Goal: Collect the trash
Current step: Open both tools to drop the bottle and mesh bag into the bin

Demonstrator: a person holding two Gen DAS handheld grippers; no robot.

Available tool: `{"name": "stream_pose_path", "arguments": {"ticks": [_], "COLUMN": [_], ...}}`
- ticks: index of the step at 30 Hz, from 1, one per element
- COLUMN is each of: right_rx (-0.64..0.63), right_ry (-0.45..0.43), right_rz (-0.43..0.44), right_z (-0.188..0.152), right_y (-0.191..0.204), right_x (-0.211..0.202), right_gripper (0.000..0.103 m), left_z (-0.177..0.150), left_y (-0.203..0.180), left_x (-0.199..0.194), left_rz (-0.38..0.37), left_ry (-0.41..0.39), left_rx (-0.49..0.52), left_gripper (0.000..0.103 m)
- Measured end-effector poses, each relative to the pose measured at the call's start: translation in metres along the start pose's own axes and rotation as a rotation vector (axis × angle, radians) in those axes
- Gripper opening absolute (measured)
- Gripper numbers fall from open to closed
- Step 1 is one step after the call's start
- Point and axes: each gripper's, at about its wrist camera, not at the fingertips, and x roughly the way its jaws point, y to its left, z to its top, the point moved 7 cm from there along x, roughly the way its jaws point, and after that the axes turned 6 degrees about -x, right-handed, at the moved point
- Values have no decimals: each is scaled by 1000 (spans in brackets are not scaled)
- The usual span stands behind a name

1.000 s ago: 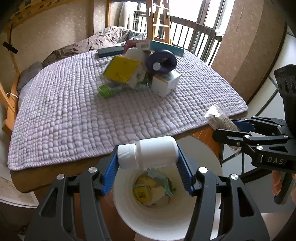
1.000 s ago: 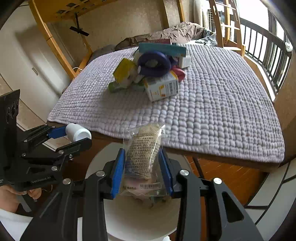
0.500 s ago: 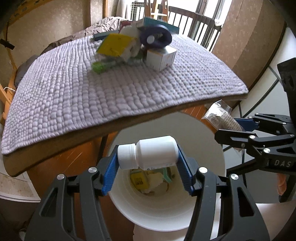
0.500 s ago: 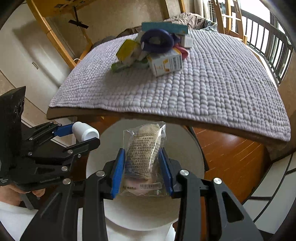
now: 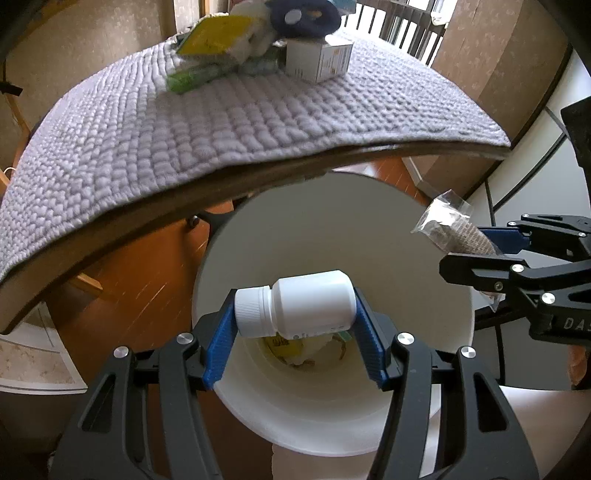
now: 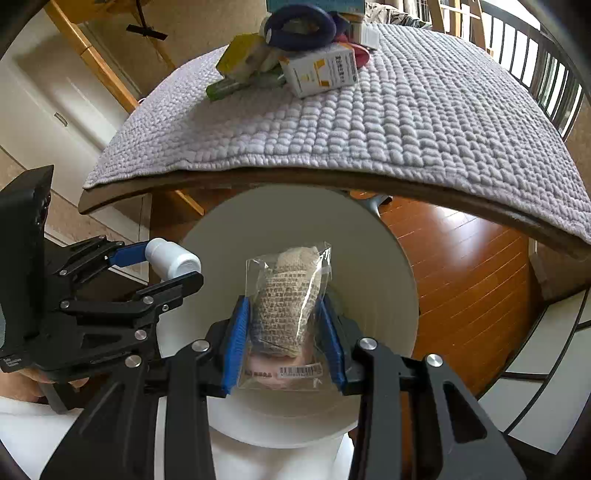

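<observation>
My left gripper (image 5: 295, 328) is shut on a white plastic pill bottle (image 5: 295, 304), held sideways over the mouth of a white trash bin (image 5: 295, 221). My right gripper (image 6: 284, 332) is shut on a clear plastic packet with a beige bandage roll (image 6: 288, 302), also over the bin (image 6: 369, 240). Each gripper shows in the other's view: the right one with its packet (image 5: 450, 229) at the bin's right rim, the left one with its bottle (image 6: 171, 258) at the bin's left rim. Paper scraps (image 5: 295, 345) lie in the bin's bottom.
A bed with a lilac knitted blanket (image 5: 221, 122) rises behind the bin. A pile of trash sits on it: a white and orange box (image 6: 319, 74), a yellow pack (image 5: 214, 40), a dark blue ring (image 6: 299, 27), a green tube (image 5: 192, 75). Wooden floor (image 6: 461, 266) lies around.
Both grippers have moved down and back from the bed's edge to above the bin, which now fills more of both views. Both still hold their items.
</observation>
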Motion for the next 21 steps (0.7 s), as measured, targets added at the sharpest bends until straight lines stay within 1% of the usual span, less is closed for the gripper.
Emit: {"name": "stream_pose_path", "arguments": {"ticks": [13, 17, 18, 19, 20, 21], "right_rx": [24, 26, 26, 26, 30, 37], "right_ry": [44, 59, 57, 54, 44, 27], "right_rz": [14, 21, 19, 10, -1, -10], "right_z": [-4, -5, -6, -5, -5, -6], "right_y": [1, 3, 3, 3, 3, 1], "right_x": [28, 35, 35, 35, 34, 32], "right_gripper": [37, 39, 45, 63, 71, 79], "left_z": [-9, -13, -13, -13, -11, -9], "left_y": [1, 1, 0, 0, 1, 2], "left_x": [30, 36, 36, 36, 35, 32], "left_rz": [14, -22, -31, -30, -20, -19], "left_ry": [48, 70, 68, 63, 47, 21], "left_rx": [15, 18, 22, 24, 23, 19], "left_gripper": [60, 60, 66, 76, 95, 99]}}
